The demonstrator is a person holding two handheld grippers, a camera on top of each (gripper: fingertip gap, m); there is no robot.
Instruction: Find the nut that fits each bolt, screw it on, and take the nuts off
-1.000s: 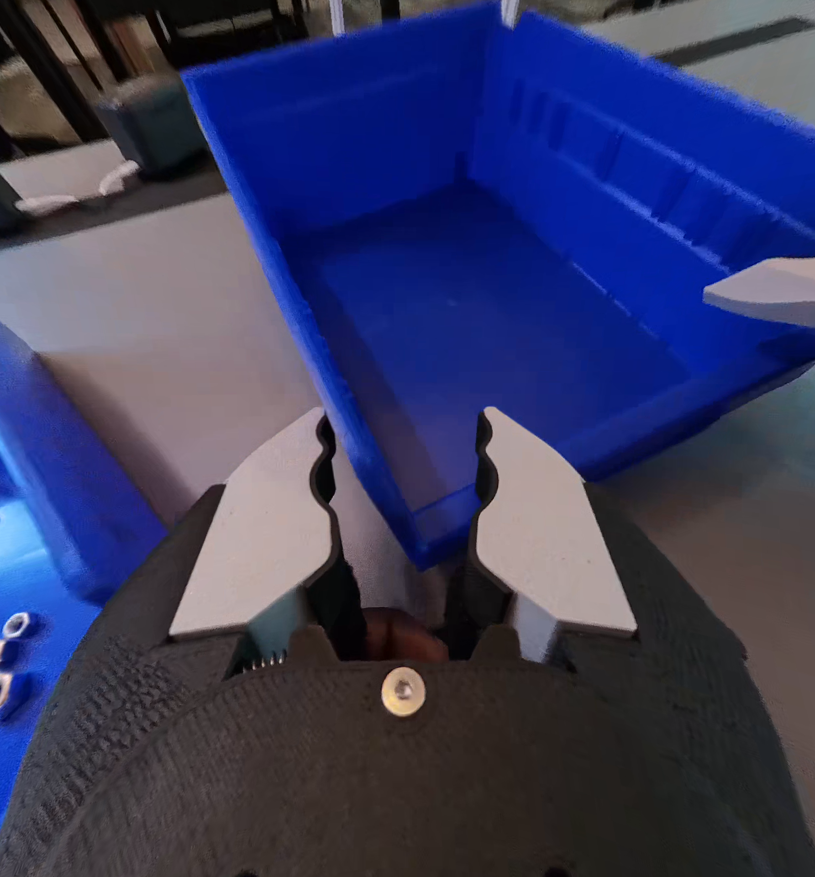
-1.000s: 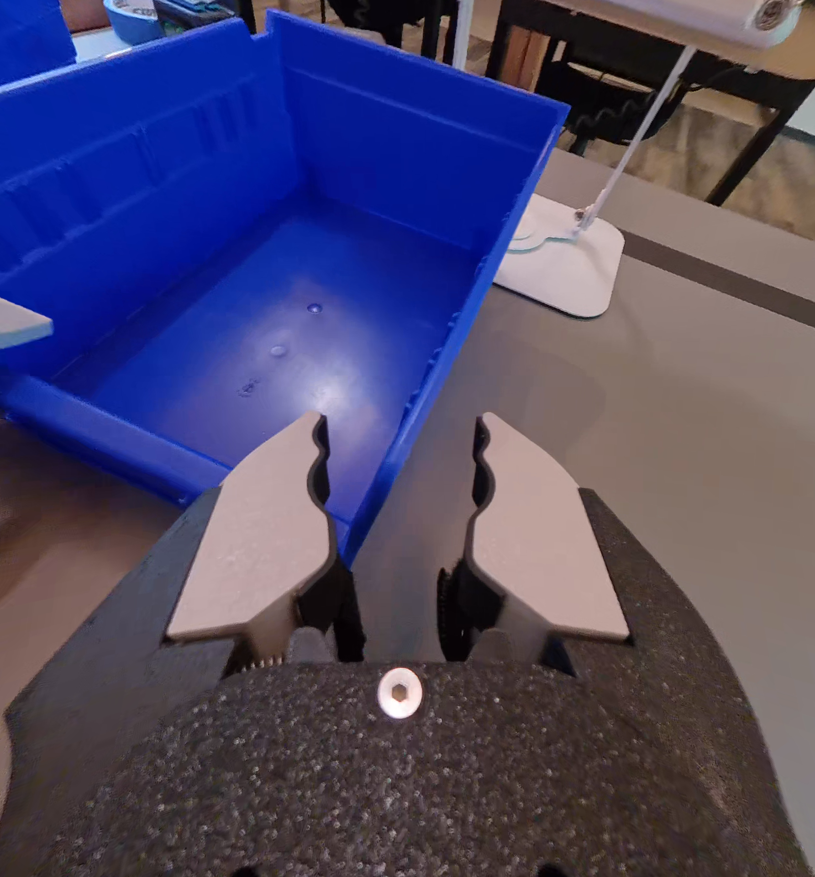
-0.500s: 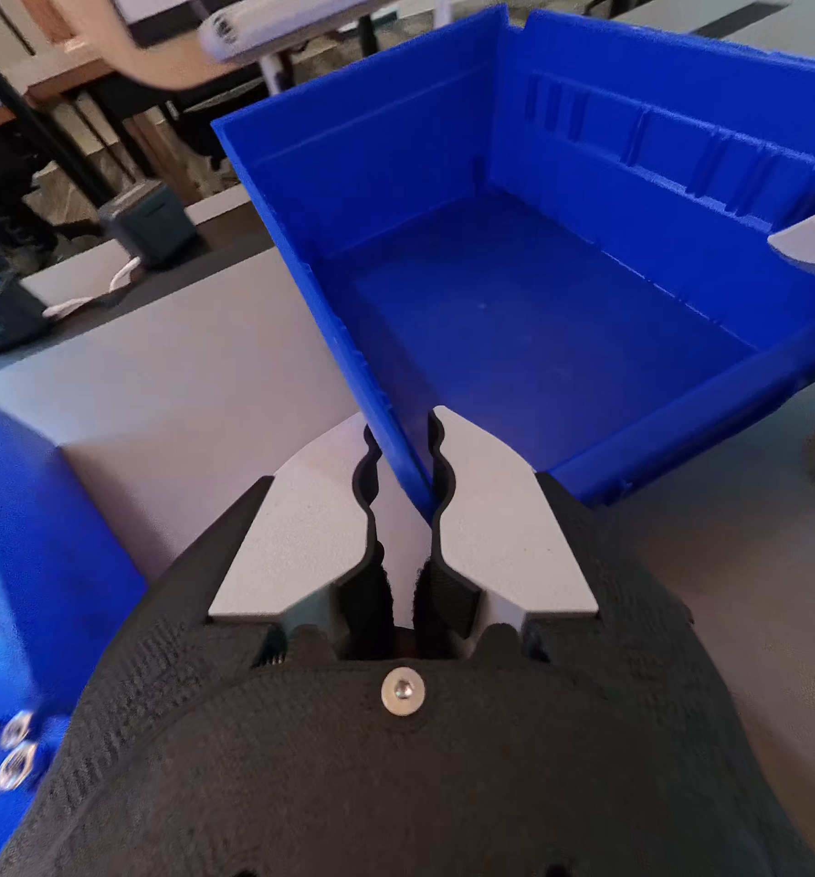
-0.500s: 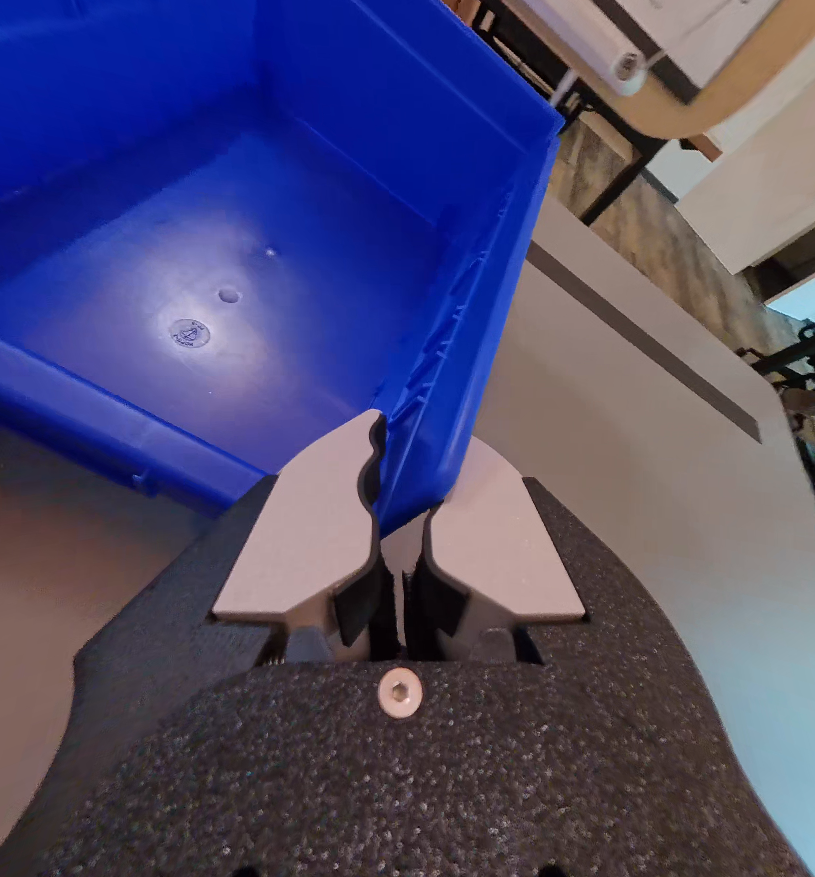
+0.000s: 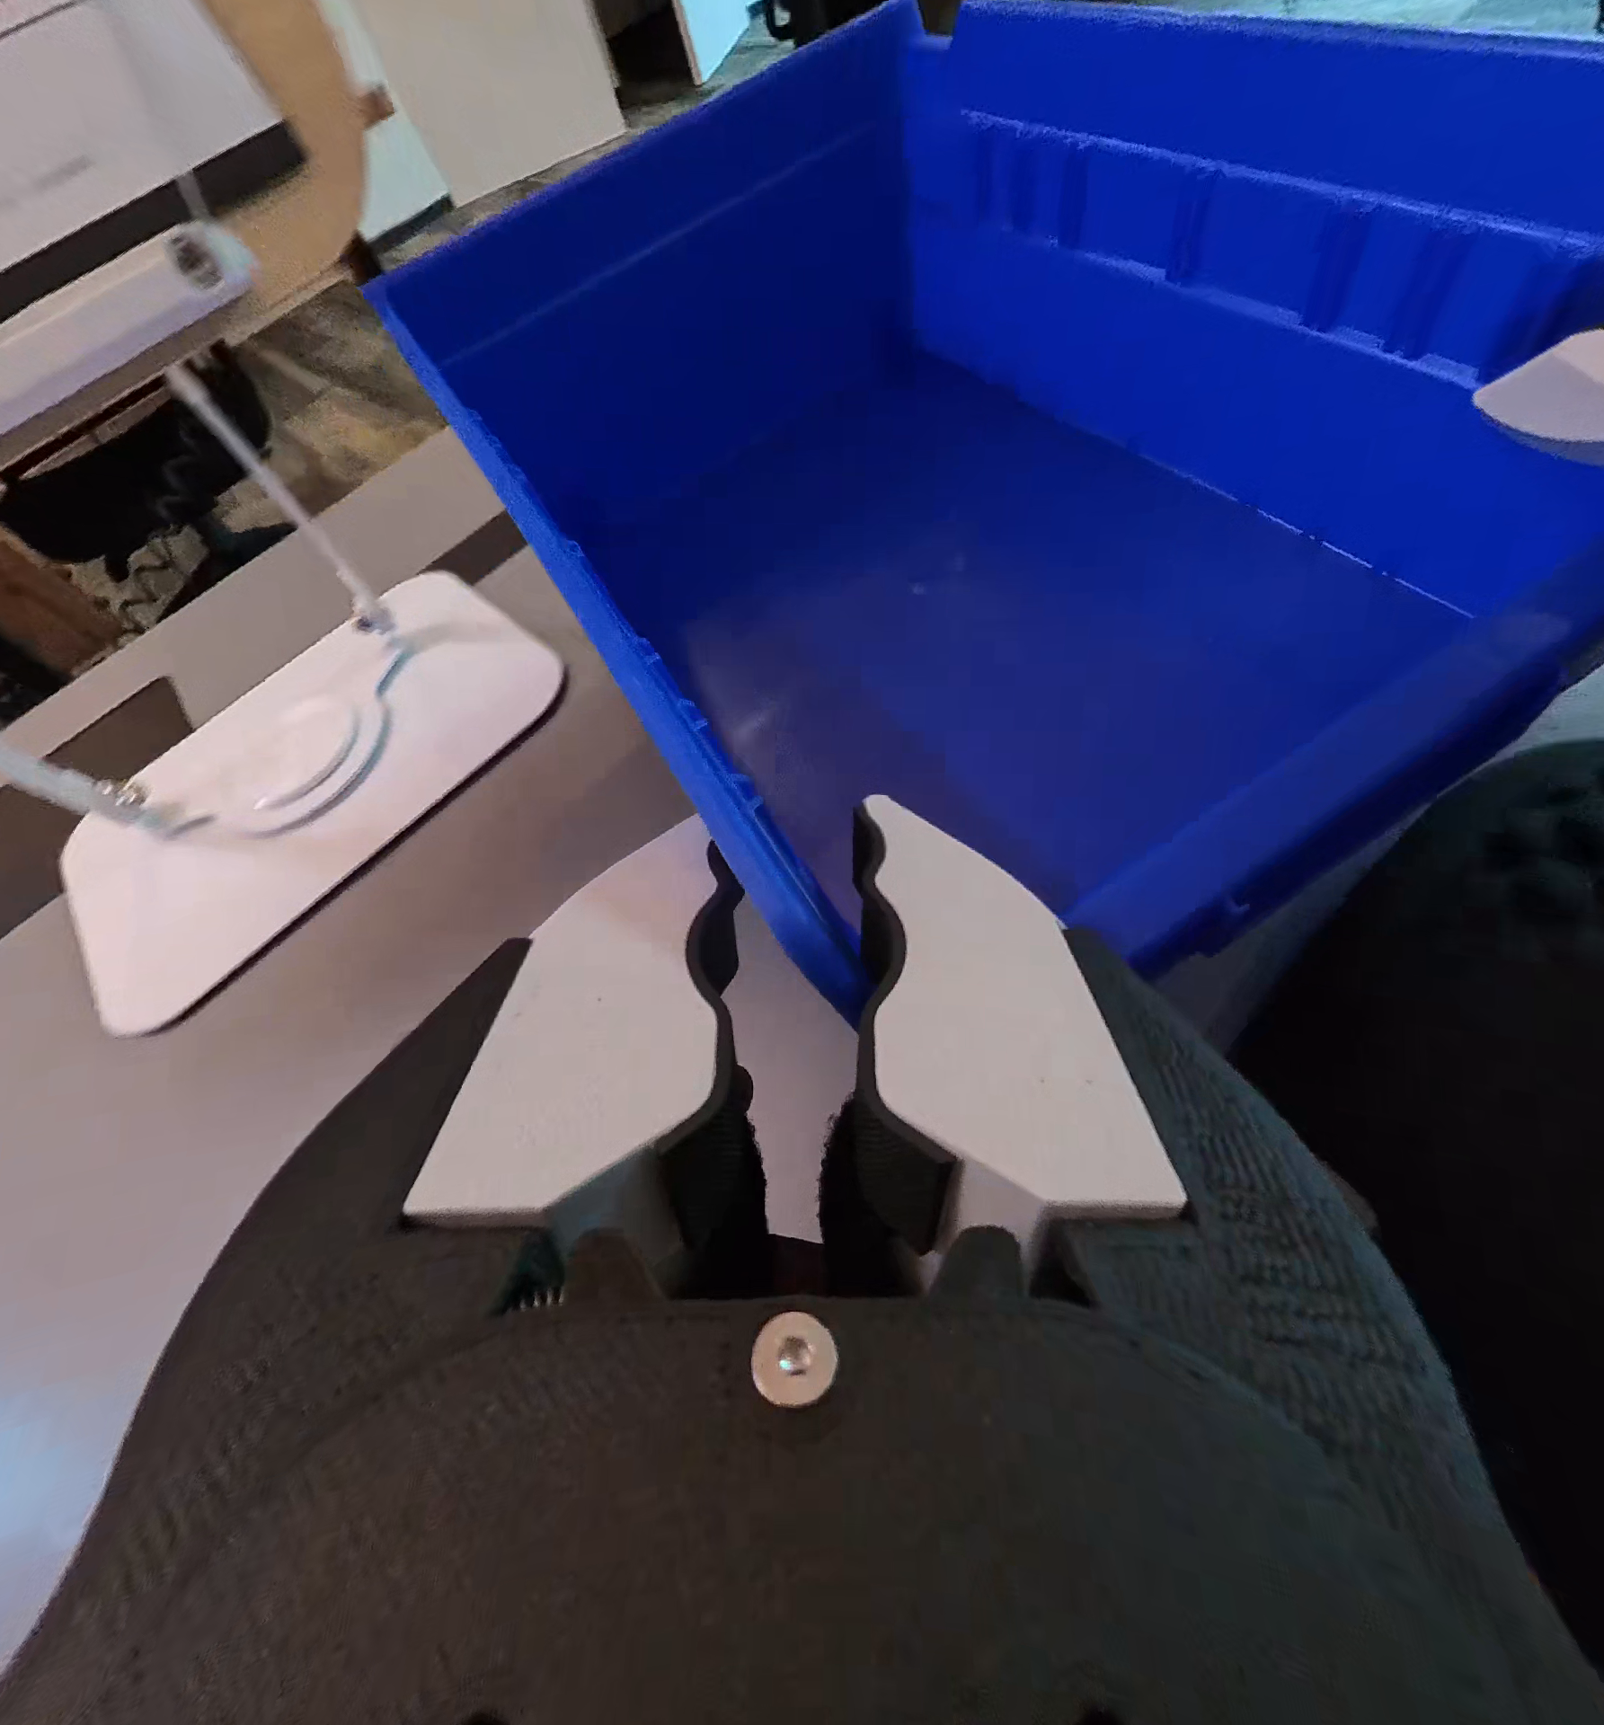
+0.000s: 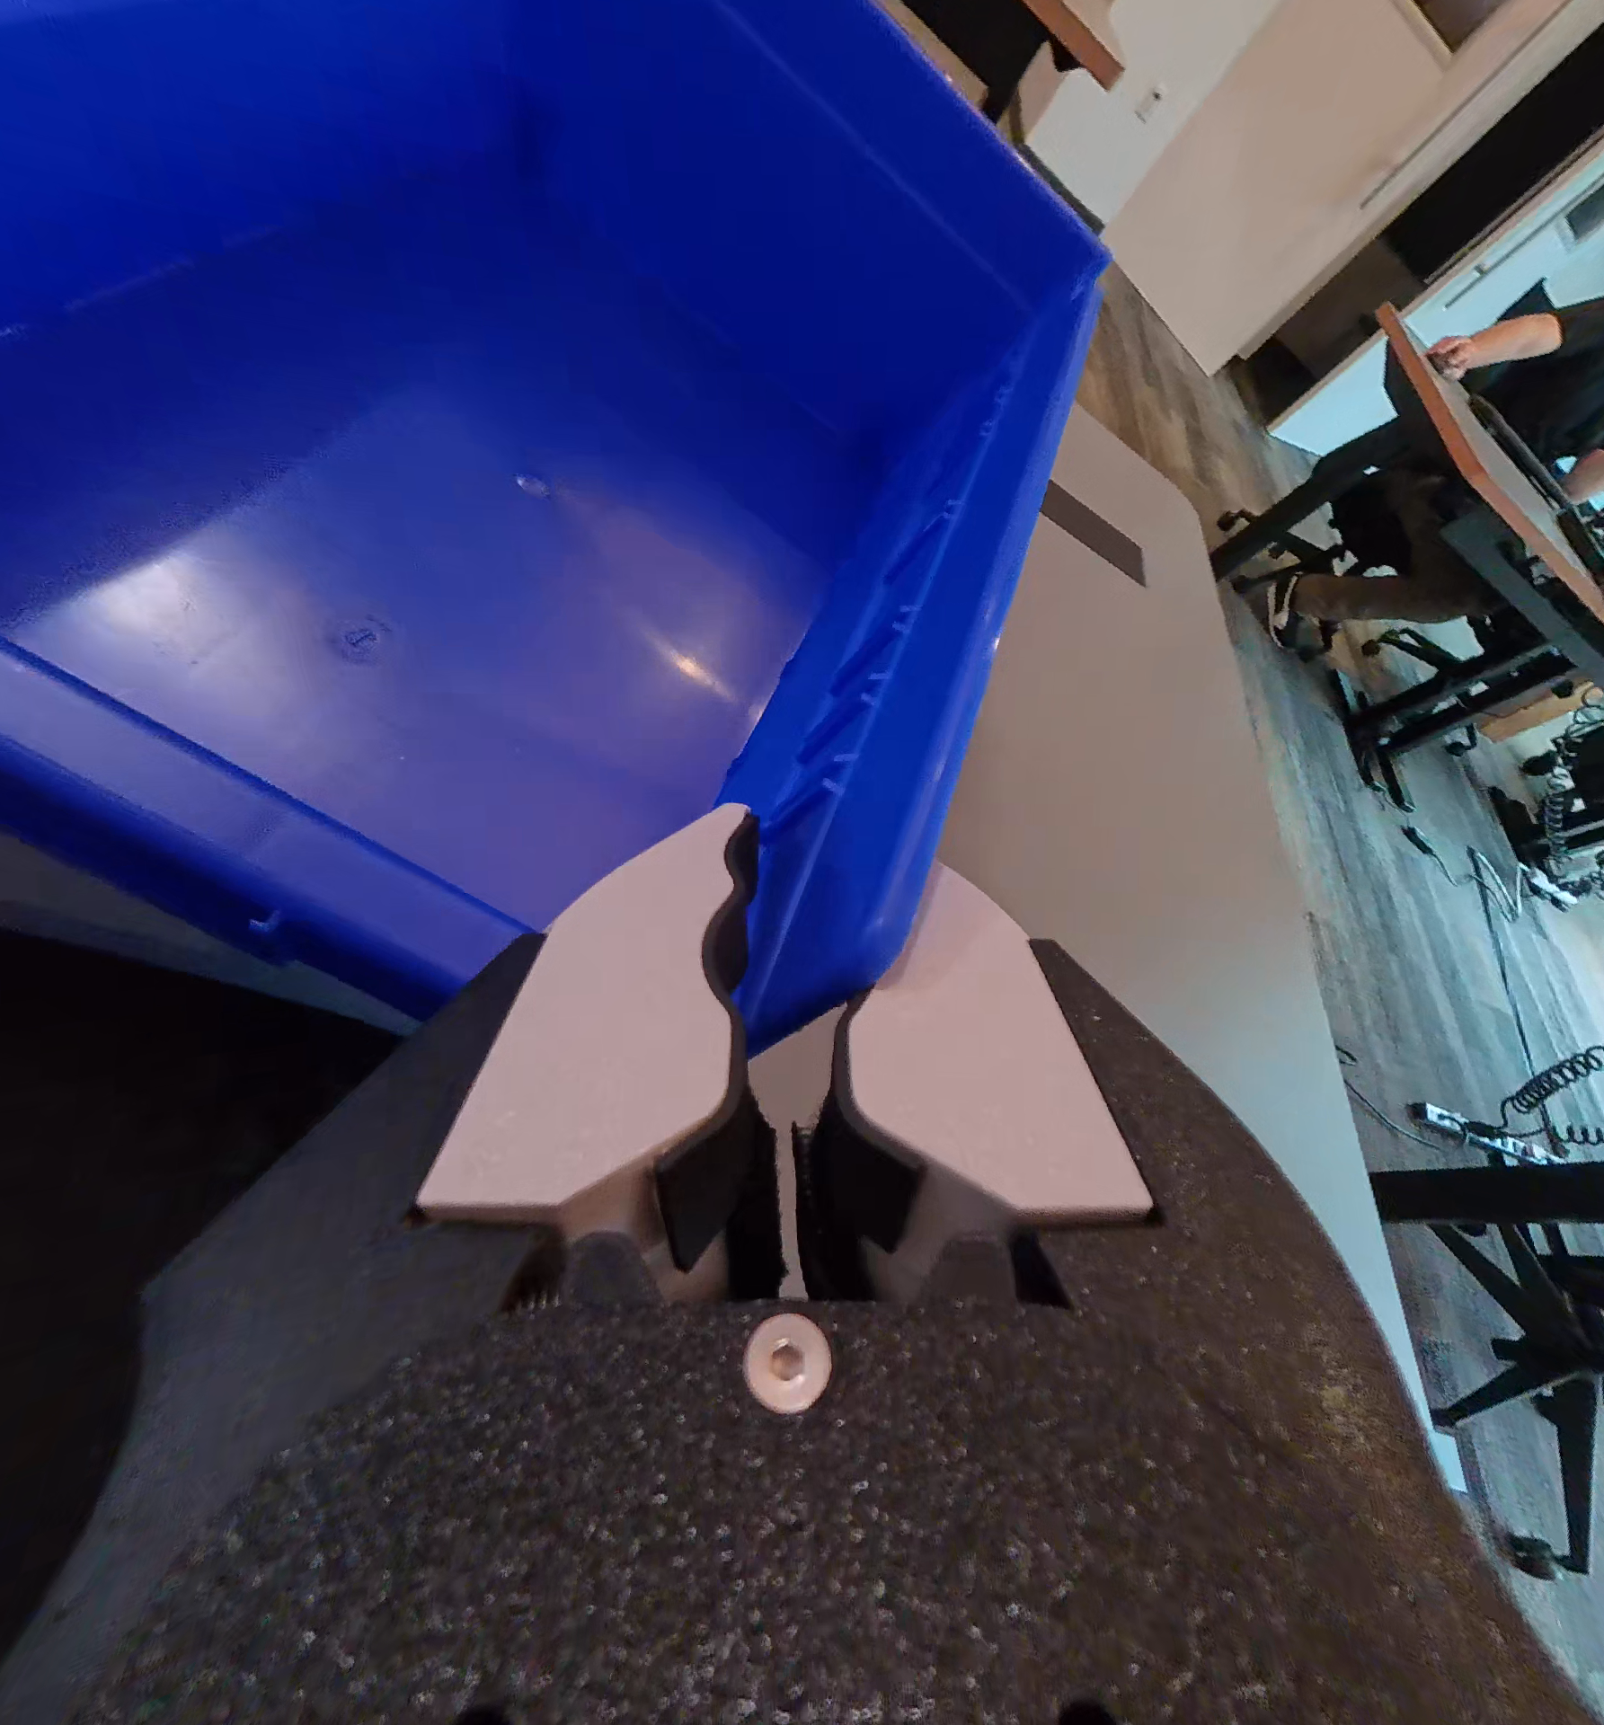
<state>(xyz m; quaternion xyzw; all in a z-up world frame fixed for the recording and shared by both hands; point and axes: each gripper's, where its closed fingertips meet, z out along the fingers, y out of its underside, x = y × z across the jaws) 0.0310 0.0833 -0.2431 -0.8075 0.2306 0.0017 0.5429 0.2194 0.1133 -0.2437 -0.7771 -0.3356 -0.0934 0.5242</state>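
Observation:
An empty blue plastic bin (image 5: 1013, 597) fills both views; it also shows in the right wrist view (image 6: 462, 523). My left gripper (image 5: 793, 873) is shut on the bin's left side wall near its front corner. My right gripper (image 6: 835, 877) is shut on the bin's right side wall near its front corner. The bin is lifted off the table and tilted. A fingertip of the right gripper (image 5: 1582, 397) shows at the bin's far rim in the left wrist view. No nuts or bolts are in view.
A white lamp base (image 5: 312, 784) with thin metal stems stands on the grey table (image 5: 126, 1167) left of the bin. Beyond the table edge (image 6: 1265, 747) lie a wooden floor, desks, cables and a seated person (image 6: 1526, 373). One gripper's finger ends stand about 20 cm off the other's.
Both grippers went from open around the bin's side walls to shut on them. The bin has risen and tilted, and both views have swung; the second bin with nuts has left the left wrist view.

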